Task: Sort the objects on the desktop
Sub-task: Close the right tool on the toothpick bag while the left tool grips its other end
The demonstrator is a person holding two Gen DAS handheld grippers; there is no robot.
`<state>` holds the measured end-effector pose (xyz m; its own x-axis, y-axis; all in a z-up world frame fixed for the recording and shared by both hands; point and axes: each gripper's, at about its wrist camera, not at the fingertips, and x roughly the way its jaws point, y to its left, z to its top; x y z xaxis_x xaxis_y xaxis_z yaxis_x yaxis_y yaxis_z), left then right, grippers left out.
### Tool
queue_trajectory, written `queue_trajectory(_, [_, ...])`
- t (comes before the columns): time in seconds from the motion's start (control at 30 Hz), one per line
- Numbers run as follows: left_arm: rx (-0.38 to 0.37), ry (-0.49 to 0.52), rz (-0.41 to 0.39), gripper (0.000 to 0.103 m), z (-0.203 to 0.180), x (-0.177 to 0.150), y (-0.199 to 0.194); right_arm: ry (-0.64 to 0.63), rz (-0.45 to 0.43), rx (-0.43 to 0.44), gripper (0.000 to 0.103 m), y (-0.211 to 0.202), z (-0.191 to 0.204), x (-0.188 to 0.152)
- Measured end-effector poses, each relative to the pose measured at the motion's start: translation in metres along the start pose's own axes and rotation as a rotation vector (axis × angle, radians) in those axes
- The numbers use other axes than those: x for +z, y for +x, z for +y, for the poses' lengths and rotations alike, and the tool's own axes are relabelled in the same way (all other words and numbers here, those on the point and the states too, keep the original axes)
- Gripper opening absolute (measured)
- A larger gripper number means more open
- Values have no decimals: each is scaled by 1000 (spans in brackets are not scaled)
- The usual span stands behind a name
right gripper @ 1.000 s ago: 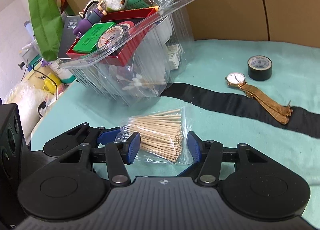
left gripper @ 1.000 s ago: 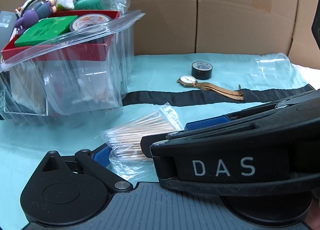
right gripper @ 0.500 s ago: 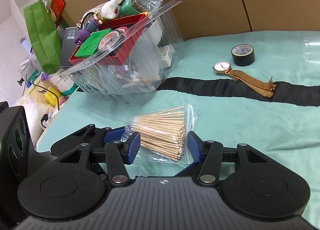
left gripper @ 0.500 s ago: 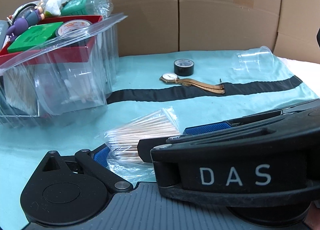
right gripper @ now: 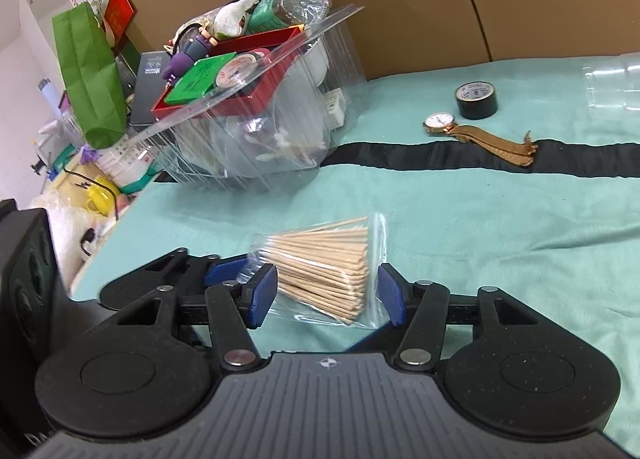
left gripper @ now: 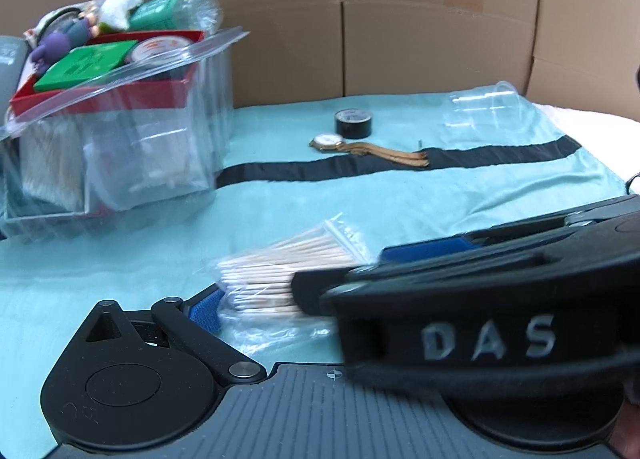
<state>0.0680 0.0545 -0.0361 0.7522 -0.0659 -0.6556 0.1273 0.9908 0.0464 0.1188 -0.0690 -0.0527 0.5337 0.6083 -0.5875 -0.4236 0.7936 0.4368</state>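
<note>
A clear bag of thin wooden sticks (right gripper: 324, 263) sits between the blue pads of my right gripper (right gripper: 326, 297), which touch the plastic on both sides and are shut on it. In the left wrist view the same bag (left gripper: 288, 271) lies against the left pad (left gripper: 206, 311) of my left gripper (left gripper: 316, 299). The right gripper's black body crosses in front and hides the left gripper's other finger. A gold watch (left gripper: 360, 145) and a black tape roll (left gripper: 354, 123) lie further back on the teal cloth.
A clear plastic bin (right gripper: 260, 139) stands at the back left, topped by a red tray (left gripper: 112, 99) piled with small items. A clear cup (left gripper: 484, 107) lies on its side at the back right. Cardboard walls (left gripper: 400, 39) close the rear. Clutter (right gripper: 100, 195) lies past the table's left edge.
Both grippers have shifted together a little back and to the right, away from the bin. The bag of sticks has kept its place between the pads.
</note>
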Motion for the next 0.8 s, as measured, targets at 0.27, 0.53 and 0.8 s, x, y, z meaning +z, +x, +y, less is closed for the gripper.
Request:
queue_trajectory(0.27, [-32, -57, -31, 103, 21, -10, -14, 8, -26, -2, 62, -7, -10, 8])
queue_trajectory(0.53, [-41, 8, -59, 103, 13, 0, -4, 4, 9, 41, 57, 7, -6, 7])
queue_trajectory(0.8, [-71, 84, -25, 103, 2, -1, 2, -92, 29, 23, 49, 15, 8, 7])
